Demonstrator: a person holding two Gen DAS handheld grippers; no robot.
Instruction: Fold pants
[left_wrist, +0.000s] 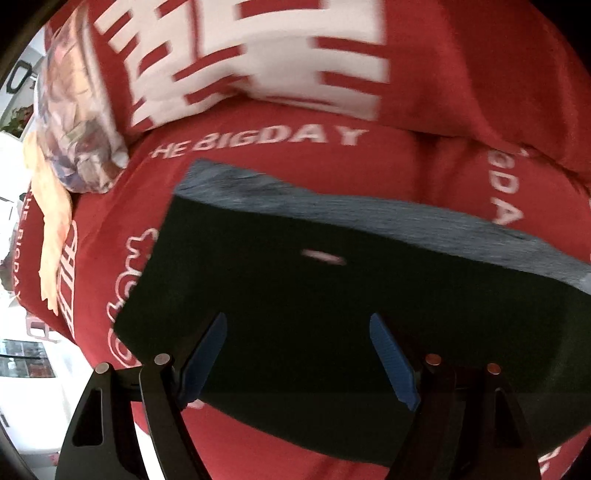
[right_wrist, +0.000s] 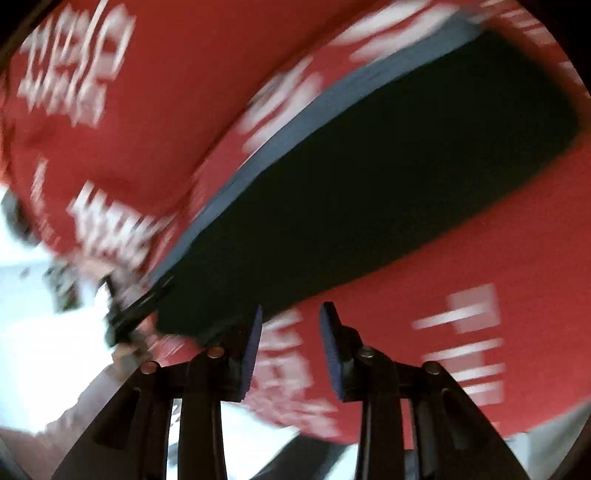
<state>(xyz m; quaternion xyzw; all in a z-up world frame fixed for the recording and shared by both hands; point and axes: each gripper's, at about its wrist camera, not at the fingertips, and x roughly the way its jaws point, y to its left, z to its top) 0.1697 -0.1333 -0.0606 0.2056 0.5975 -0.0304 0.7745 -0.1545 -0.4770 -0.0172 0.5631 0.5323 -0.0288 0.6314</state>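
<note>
The dark pants (left_wrist: 295, 266) lie folded into a flat rectangle on a red bedspread (left_wrist: 258, 147) with white lettering. A grey band (left_wrist: 369, 210) runs along their far edge. My left gripper (left_wrist: 297, 321) hangs over the near half of the pants, its blue pads wide apart and gripping nothing. In the right wrist view the pants (right_wrist: 369, 184) stretch diagonally from lower left to upper right, heavily blurred. My right gripper (right_wrist: 291, 310) is open just off their near edge. Only the red bedspread (right_wrist: 461, 258) shows between its fingers.
A floral pillow (left_wrist: 74, 122) and a pale yellow cloth (left_wrist: 51, 221) lie at the bed's left side. A red pillow with white print (left_wrist: 277, 55) lies behind the pants. White floor and furniture (left_wrist: 22, 369) show past the bed's left edge.
</note>
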